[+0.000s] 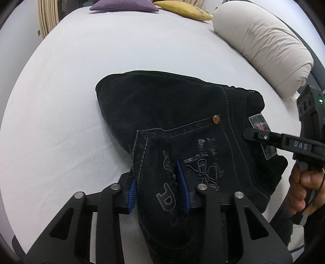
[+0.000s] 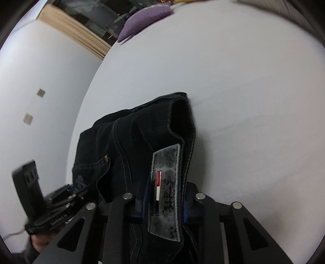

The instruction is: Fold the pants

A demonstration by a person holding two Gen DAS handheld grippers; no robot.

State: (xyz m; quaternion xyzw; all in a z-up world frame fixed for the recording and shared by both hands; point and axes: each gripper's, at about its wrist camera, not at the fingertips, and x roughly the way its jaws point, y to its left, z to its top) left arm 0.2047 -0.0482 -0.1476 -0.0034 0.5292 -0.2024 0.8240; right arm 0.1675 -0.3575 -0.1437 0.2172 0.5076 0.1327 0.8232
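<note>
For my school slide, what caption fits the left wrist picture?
Left tongs pinch dark pants on a white bed.

White bed [image 1: 71, 85] with dark pants [image 1: 162, 105], pillows [image 1: 262, 44], two cushions [image 1: 121, 5]

We count: 1 pr dark pants [image 1: 172, 113], 2 grippers – left gripper [image 1: 158, 188], right gripper [image 2: 164, 205]. 2 cushions: 1 purple cushion [image 1: 121, 5], 1 yellow cushion [image 1: 182, 9]. 1 rolled beige duvet [image 1: 262, 42]. 1 bed [image 1: 81, 71].
</note>
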